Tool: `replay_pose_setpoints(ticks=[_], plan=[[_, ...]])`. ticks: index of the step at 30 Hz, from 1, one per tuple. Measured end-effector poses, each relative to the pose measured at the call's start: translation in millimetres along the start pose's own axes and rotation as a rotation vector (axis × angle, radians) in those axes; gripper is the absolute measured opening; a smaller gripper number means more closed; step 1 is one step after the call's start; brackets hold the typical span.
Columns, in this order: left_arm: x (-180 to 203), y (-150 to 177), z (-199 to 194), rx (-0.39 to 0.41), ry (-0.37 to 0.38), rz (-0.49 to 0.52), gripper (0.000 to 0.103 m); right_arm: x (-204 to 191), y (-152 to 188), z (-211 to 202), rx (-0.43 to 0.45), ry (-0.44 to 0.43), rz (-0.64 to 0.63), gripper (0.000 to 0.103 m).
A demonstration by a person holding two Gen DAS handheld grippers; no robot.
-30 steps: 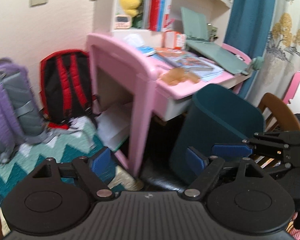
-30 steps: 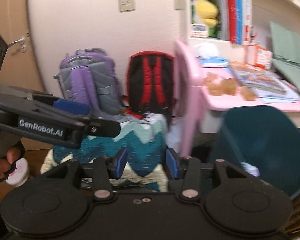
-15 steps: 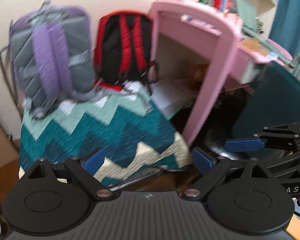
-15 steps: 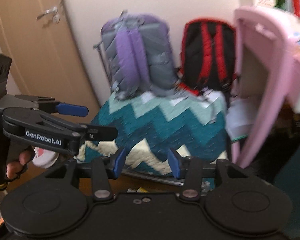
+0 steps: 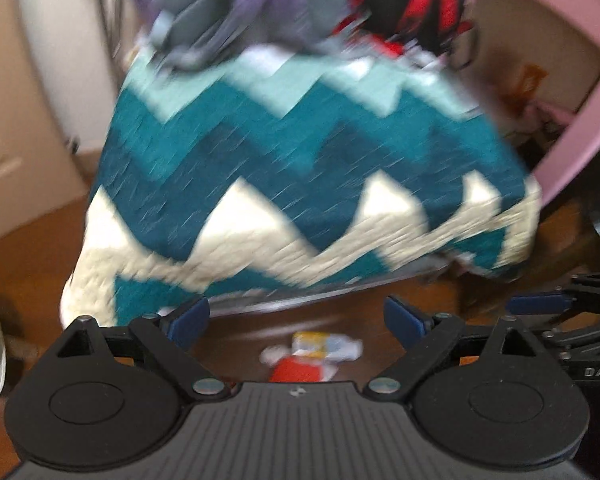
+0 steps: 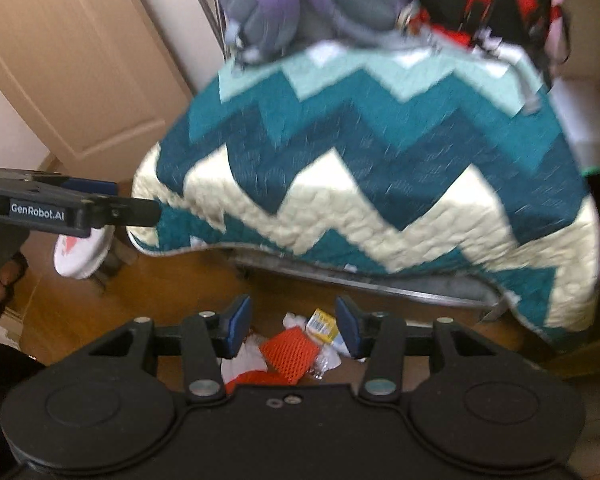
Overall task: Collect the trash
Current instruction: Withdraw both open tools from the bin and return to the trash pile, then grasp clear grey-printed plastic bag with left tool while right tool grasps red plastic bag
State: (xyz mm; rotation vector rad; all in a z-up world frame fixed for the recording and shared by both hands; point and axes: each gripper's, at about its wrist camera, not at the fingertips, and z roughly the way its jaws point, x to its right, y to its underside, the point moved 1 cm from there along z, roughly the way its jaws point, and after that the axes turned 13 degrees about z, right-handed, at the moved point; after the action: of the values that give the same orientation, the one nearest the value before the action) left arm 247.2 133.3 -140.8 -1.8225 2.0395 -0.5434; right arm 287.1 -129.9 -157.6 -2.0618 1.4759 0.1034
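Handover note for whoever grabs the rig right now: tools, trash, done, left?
Left tool: open, empty, above the floor.
Right tool: open, empty, right over the trash.
Trash pile lies on the wood floor in front of the chevron quilt: an orange mesh piece, a yellow wrapper and white scraps; also visible in the left wrist view.
Done: nothing picked up yet.
Left: grab each piece and bin it. No bin is in view now.

Soft indoor light, heavy motion blur.
The zigzag blanket [image 5: 300, 152] and backpacks [image 6: 300, 4] are smeared; straight edges are bowed by fisheye distortion toward darkened corners.
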Motion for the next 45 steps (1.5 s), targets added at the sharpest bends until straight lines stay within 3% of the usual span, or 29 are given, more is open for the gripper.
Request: replay_pose_setpoints(ticks=[9, 16, 24, 32, 37, 45], plan=[[-72, 68, 112, -0.271, -0.036, -0.03, 0.095, -18, 40, 124, -0.199, -0.003, -0.099, 0.047], [-120, 137, 205, -0.483, -0.046, -0.144, 0.095, -20, 91, 208, -0.387, 0.009, -0.191, 0.047], [-134, 204, 279, -0.624, 0.007, -0.255, 0.094, -12, 143, 290, -0.581, 0.033, -0.219, 0.047], [-134, 242, 317, -0.682, 0.03, -0.329, 0.094, -3, 161, 341, -0.634, 0.066, -0.184, 0.047], [-137, 256, 330, -0.701, 0.037, -0.363, 0.08, 0, 165, 366, -0.647, 0.09, -0.172, 0.049], [-140, 264, 336, -0.705, 0.049, -0.383, 0.038, -4, 169, 382, -0.651, 0.081, -0.186, 0.048]])
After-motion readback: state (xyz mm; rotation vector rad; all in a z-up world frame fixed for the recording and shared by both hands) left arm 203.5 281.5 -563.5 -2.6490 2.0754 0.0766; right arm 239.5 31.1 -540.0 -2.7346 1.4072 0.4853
